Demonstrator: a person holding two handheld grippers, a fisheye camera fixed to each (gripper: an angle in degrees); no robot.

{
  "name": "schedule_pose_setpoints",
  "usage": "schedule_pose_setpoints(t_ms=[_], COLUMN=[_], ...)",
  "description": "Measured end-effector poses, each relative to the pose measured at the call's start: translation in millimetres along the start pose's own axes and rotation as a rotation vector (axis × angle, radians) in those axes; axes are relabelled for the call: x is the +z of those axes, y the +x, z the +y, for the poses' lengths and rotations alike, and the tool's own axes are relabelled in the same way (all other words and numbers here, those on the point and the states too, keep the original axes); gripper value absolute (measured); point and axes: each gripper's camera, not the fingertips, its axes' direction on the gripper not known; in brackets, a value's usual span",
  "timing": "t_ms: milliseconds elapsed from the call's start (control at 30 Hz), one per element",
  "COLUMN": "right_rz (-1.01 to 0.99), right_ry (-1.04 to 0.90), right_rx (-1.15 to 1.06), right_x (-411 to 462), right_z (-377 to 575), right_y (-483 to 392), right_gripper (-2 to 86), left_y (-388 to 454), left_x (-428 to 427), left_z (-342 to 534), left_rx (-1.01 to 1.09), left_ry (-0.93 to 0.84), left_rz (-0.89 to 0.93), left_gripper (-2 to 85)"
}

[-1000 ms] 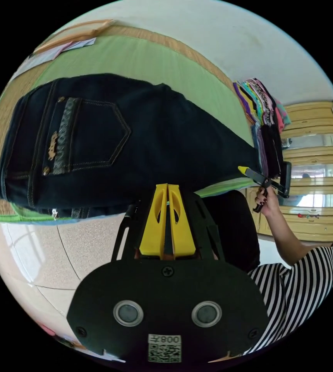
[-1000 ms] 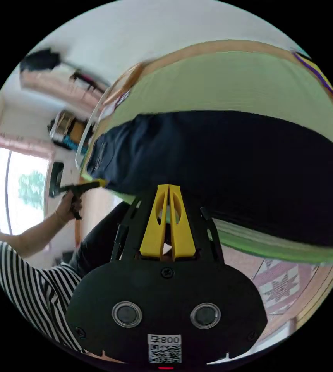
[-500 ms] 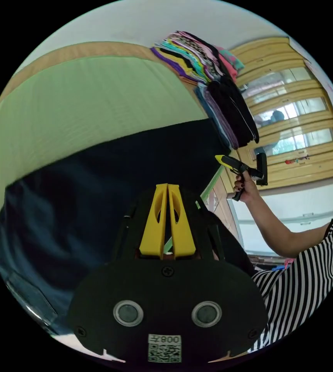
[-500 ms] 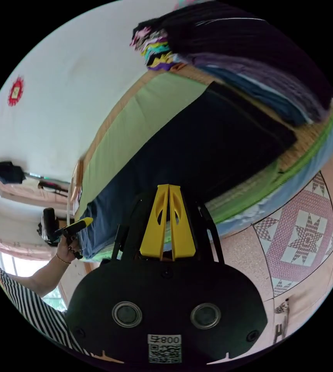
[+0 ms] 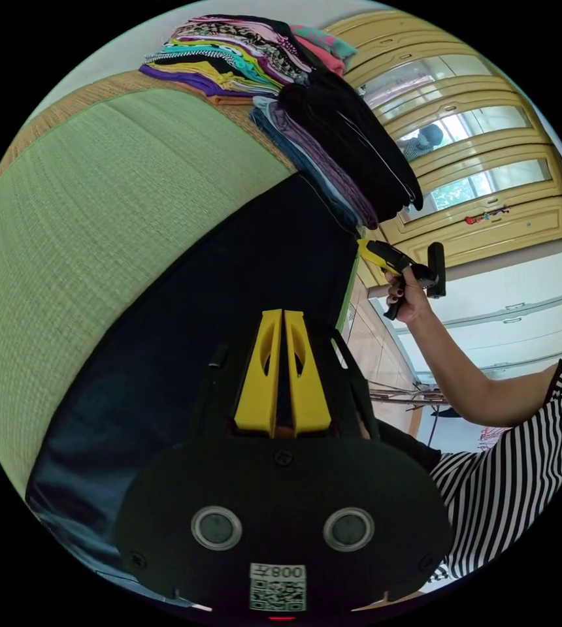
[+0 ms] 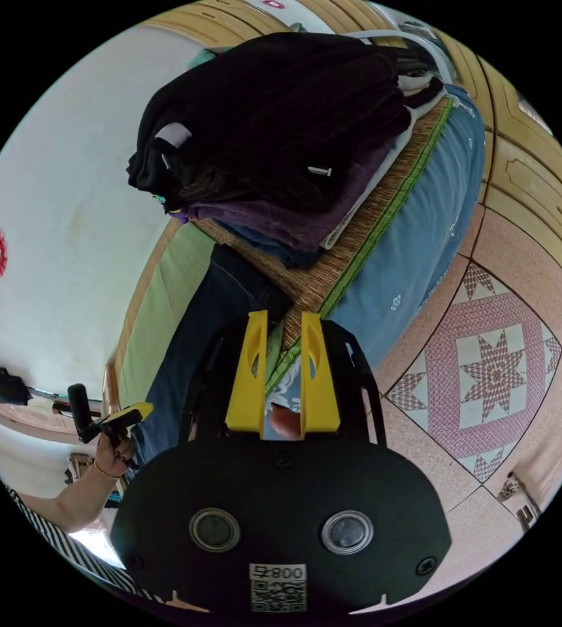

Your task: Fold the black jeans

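A bed (image 5: pixel 98 215) covered by a green woven mat fills most of the left gripper view. The black jeans (image 5: pixel 229 307) lie stretched flat along its near edge, the legs laid together in one long strip, with the leg ends reaching toward a tall stack of folded clothes (image 6: pixel 281 130) at the bed's far end. Beyond the bed stands a yellow wardrobe (image 5: pixel 483 189), and a patterned tiled floor (image 6: pixel 490 366) lies beside it.

The left tool (image 5: pixel 284 372) hovers over the jeans with its yellow jaws pressed together, gripping nothing. The right tool (image 6: pixel 283 375) is held near the leg ends with its jaws parted, empty.

The jeans appear folded lengthwise but not yet crosswise; bringing the leg ends up toward the waist looks like the work remaining.
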Motion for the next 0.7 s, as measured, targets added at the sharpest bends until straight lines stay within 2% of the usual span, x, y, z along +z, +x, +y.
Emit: schedule_pose_setpoints(t_ms=[400,700], right_rz=[-0.185,-0.196], right_ry=[-0.011,0.002], right_rx=[0.057,0.059], right_x=[-42.1,-64.8], right_z=[-52.9,-74.5], right_y=[83.1,113.5], right_gripper=[10.7,13.2], left_y=[4.4,10.7], left_x=[75.8,111.1], left_z=[-112.6,-199.9], left_rx=[0.04,0.087], left_ry=[-0.025,-0.015], left_rz=[-0.014,-0.047], left_gripper=[2.7,6.4])
